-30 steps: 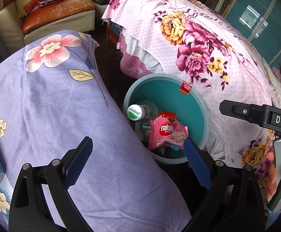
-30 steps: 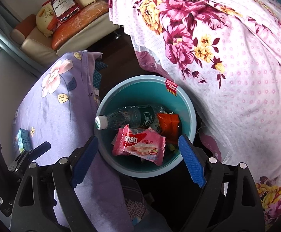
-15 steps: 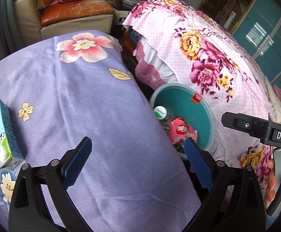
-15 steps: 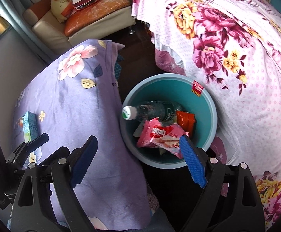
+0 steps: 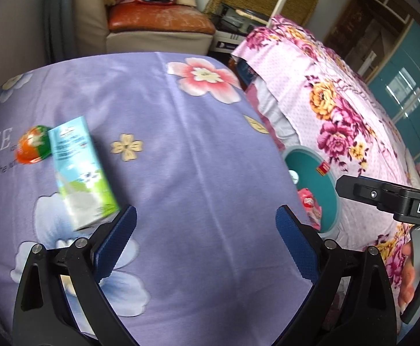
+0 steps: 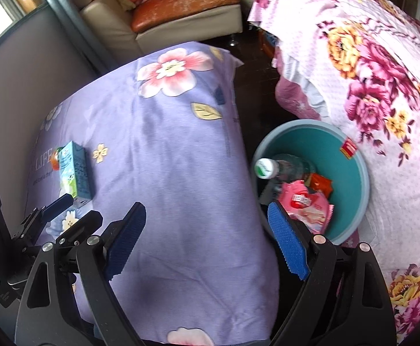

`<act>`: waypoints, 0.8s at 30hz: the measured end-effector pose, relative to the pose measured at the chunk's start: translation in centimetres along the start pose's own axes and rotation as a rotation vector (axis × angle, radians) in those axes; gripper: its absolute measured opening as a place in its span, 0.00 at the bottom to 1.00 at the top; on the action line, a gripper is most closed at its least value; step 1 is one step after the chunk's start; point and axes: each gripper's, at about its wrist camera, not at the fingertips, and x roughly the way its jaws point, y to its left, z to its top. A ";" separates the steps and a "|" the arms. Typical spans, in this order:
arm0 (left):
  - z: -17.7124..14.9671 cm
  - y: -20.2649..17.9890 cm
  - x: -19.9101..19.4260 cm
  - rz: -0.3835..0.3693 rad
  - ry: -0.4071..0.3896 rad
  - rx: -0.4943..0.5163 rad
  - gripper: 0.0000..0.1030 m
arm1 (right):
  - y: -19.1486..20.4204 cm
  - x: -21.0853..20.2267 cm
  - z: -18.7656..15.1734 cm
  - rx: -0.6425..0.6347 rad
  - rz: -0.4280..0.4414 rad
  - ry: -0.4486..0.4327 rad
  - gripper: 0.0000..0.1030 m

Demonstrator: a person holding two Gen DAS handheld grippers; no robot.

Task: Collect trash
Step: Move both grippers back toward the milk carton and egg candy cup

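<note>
Both the left gripper (image 5: 206,222) and right gripper (image 6: 207,227) gape wide, empty, above the lilac flowered cloth (image 5: 181,144). A blue-green milk carton (image 5: 78,173) lies at ten o'clock of the left one; the teal round plastic bin (image 6: 351,199) sits at two o'clock of the right.

Lavender floral cloth (image 5: 198,150) drapes surface, pink blossom print near far edge. Bed under pink rose-patterned sheet (image 5: 339,109) stands beside it, dark floor (image 6: 253,86) between them. Cream sofa (image 6: 152,28) with worn orange cushion (image 6: 186,5) sits beyond. Teal cabinet doors (image 5: 406,80) line far wall.
</note>
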 end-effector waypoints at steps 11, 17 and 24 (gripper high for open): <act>-1.4 9.7 -3.2 0.094 -0.027 -0.086 0.94 | 10.4 3.6 0.7 -0.153 0.039 0.076 0.80; -1.8 14.4 -3.9 0.137 -0.024 -0.141 0.94 | 14.9 6.1 1.2 -0.219 0.064 0.138 0.80; -2.3 18.5 -4.3 0.171 -0.014 -0.177 0.94 | 19.5 9.2 1.3 -0.278 0.095 0.205 0.80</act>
